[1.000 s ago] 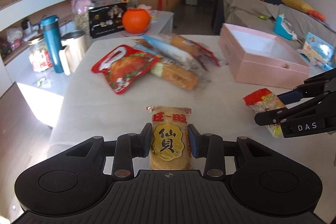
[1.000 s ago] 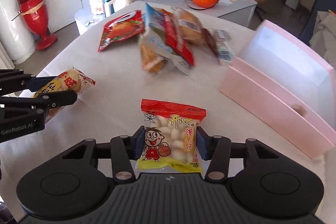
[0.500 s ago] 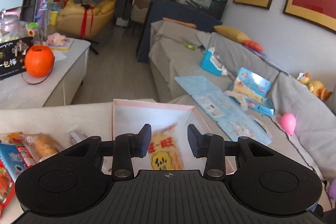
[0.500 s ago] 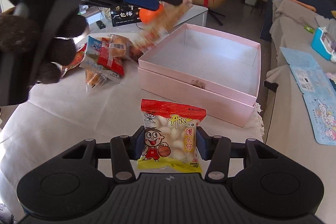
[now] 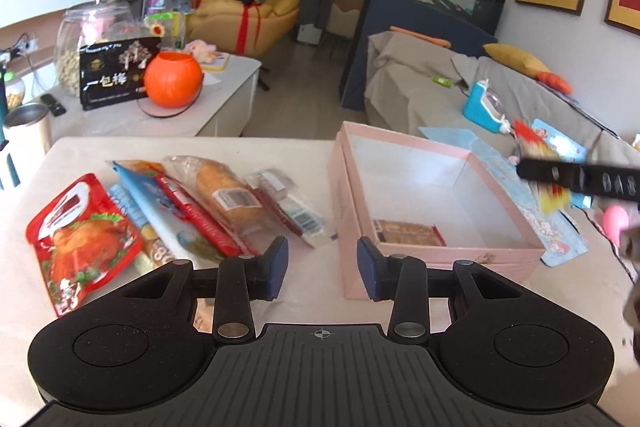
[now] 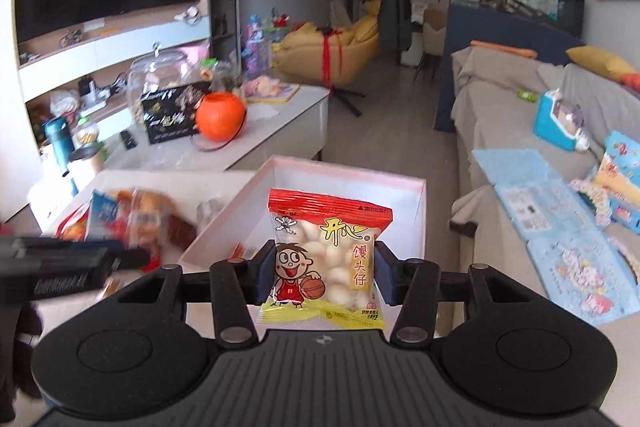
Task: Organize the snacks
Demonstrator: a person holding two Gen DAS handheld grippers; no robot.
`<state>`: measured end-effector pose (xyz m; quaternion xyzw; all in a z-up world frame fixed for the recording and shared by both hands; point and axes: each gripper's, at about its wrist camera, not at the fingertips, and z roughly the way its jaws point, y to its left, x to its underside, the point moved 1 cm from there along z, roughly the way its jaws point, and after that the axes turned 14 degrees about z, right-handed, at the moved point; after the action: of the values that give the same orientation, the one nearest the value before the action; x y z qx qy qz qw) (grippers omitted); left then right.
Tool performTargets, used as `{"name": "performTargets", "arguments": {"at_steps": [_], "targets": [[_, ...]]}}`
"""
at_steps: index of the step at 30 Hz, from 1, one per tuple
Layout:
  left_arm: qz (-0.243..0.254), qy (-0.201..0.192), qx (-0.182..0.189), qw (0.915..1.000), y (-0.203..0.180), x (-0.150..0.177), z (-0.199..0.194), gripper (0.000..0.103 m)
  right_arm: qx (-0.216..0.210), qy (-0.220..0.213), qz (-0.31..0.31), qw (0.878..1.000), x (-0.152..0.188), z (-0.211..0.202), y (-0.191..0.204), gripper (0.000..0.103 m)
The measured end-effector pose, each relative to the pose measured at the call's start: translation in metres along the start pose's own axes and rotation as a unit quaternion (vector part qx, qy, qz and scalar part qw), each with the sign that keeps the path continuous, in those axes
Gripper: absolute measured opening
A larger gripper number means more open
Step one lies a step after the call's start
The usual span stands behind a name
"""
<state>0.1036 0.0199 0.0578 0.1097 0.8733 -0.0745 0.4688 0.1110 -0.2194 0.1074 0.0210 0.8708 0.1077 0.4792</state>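
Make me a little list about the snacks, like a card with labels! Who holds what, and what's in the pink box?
left tool: open, holding nothing
right tool: shut on the bun snack bag
pink box: open top, one rice cracker pack inside
snacks outside the box: chicken pouch, bread roll and other packs, left of the box
table: white cloth

On the table [image 5: 280, 291] a pile of snack packets [image 5: 180, 211] lies left of the open box [image 5: 436, 267], with one packet [image 5: 408, 233] inside the box at its near wall. The bun packet [image 6: 326, 259] hangs before the box. A side table [image 5: 224, 99] stands behind.
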Motion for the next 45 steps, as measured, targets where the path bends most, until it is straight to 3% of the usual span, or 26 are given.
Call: {"name": "performTargets", "arguments": {"at_steps": [2, 3, 8, 11, 13, 18, 21, 25, 27, 31, 35, 39, 41, 43, 45], "targets": [[0.01, 0.003, -0.009, 0.9999, 0.007, 0.004, -0.005, 0.042, -0.003, -0.008, 0.007, 1.0, -0.02, 0.017, 0.001, 0.061], [0.016, 0.004, -0.015, 0.9998, 0.01, 0.006, -0.008, 0.042, 0.001, -0.001, 0.008, 1.0, -0.027, 0.026, 0.001, 0.073], [0.03, -0.001, -0.034, 0.999, 0.027, 0.015, -0.021, 0.042, 0.007, 0.013, 0.005, 1.0, -0.033, 0.043, 0.003, 0.073], [0.023, -0.016, -0.041, 0.9988, 0.039, 0.02, -0.03, 0.042, -0.004, 0.028, 0.005, 1.0, -0.014, 0.039, 0.005, 0.073], [0.009, -0.027, -0.065, 0.9975, 0.052, 0.022, -0.037, 0.042, -0.022, 0.045, 0.002, 0.999, 0.008, 0.033, 0.007, 0.074], [-0.061, -0.058, -0.112, 0.9901, 0.102, 0.018, -0.059, 0.042, -0.031, 0.055, -0.025, 0.998, 0.065, 0.02, 0.014, 0.075], [-0.101, -0.039, -0.149, 0.9829, 0.139, 0.017, -0.053, 0.042, -0.034, 0.057, -0.05, 0.997, 0.093, 0.017, 0.023, 0.075], [-0.134, 0.022, -0.152, 0.979, 0.175, 0.022, -0.024, 0.042, -0.053, 0.083, -0.037, 0.994, 0.111, 0.025, 0.025, 0.075], [-0.162, 0.032, -0.157, 0.9737, 0.183, 0.028, -0.018, 0.042, -0.053, 0.09, -0.027, 0.994, 0.117, 0.029, 0.024, 0.075], [-0.141, -0.005, -0.136, 0.9806, 0.159, 0.027, -0.025, 0.042, -0.055, 0.092, -0.014, 0.994, 0.119, 0.03, 0.02, 0.075], [-0.133, -0.006, -0.055, 0.9896, 0.124, 0.005, -0.016, 0.042, -0.05, 0.096, -0.015, 0.994, 0.121, 0.031, 0.021, 0.076], [-0.052, -0.015, -0.028, 0.9982, 0.076, -0.031, 0.008, 0.042, -0.046, 0.093, -0.024, 0.994, 0.122, 0.03, 0.023, 0.076], [-0.021, 0.003, -0.011, 0.9997, 0.058, -0.048, 0.032, 0.042, -0.044, 0.095, -0.025, 0.994, 0.122, 0.03, 0.024, 0.076], [-0.017, 0.048, 0.018, 0.9985, 0.045, -0.058, 0.07, 0.042, -0.045, 0.095, -0.025, 0.994, 0.122, 0.03, 0.024, 0.076], [0.0, 0.084, 0.013, 0.9964, 0.037, -0.063, 0.107, 0.042, -0.045, 0.095, -0.025, 0.994, 0.122, 0.03, 0.024, 0.076]]}}
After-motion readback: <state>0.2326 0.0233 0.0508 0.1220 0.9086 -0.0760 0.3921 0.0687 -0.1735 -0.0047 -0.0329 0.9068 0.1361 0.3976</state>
